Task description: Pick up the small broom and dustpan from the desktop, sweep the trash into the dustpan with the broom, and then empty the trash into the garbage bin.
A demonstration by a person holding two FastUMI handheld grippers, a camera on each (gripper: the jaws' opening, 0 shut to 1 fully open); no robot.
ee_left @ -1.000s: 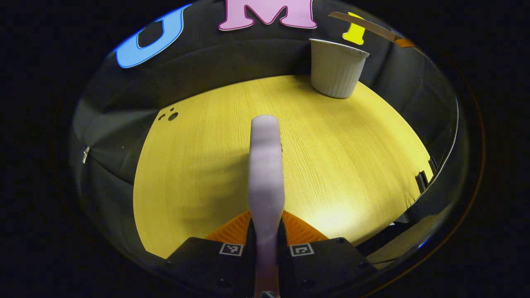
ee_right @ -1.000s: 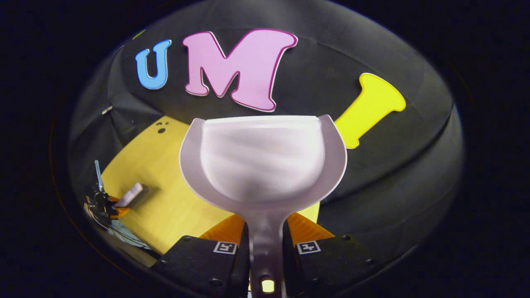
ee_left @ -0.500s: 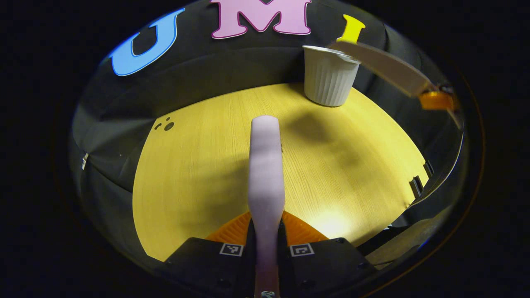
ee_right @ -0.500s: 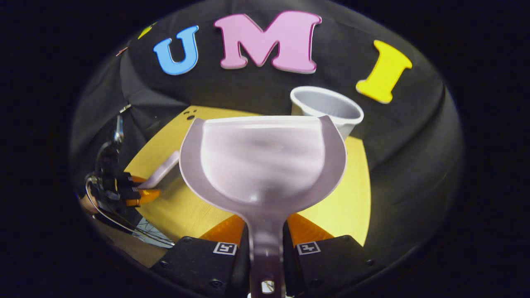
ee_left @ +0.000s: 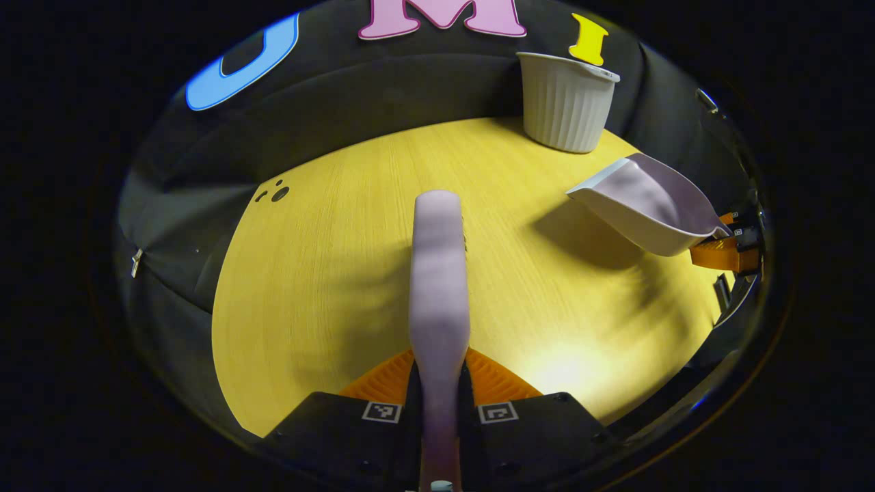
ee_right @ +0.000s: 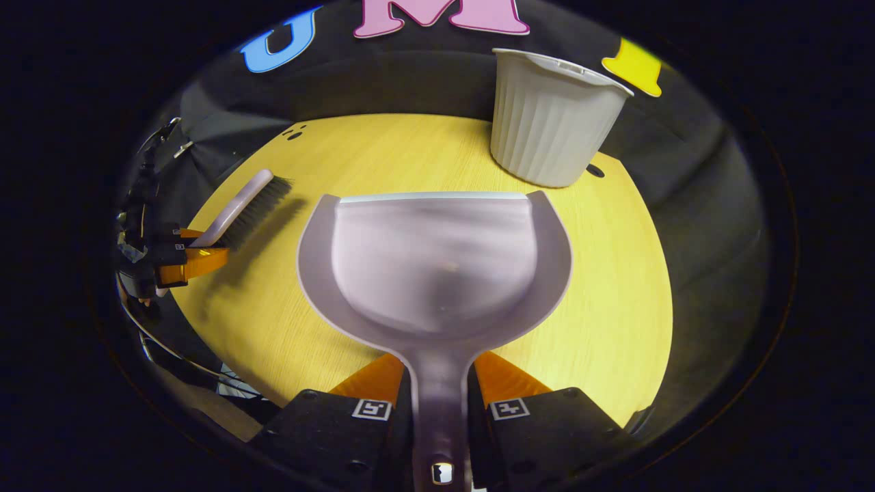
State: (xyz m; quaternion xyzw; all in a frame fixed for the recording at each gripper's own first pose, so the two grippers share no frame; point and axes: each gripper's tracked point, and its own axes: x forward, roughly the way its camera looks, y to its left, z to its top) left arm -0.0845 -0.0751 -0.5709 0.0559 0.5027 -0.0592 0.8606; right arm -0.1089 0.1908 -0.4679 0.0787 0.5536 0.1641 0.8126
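Left gripper view, left to right. The desk point(ee_left: 328, 273) is yellow wood grain, with small dark holes point(ee_left: 277, 194) near its far left edge. At centre the left gripper point(ee_left: 439, 383) is clamped on the broom point(ee_left: 438, 273): both orange fingers press against the pale lilac handle, which runs straight away from the camera above the desk. The bristles cannot be made out from this angle. At the far edge, right of centre, the bin point(ee_left: 566, 102) stands upright on the desk, white and ribbed. Further right the dustpan point(ee_left: 639, 212) is held clear of the desk, mouth tilted toward the bin and casting a shadow below. The right gripper point(ee_left: 728, 249) holds it at the view's right margin.

Right gripper view, left to right. The left gripper point(ee_right: 195, 256) sits at the left margin, gripping the broom point(ee_right: 243, 205), whose dark bristles face the desk point(ee_right: 615, 307); whether they touch it cannot be told. At centre the right gripper point(ee_right: 439, 393) is clenched on the dustpan point(ee_right: 434, 266) handle, one orange finger on each side. The pan interior looks almost bare, save one faint speck near its middle. The bin point(ee_right: 550, 119) stands beyond the pan's front lip, to the right, apart from it.
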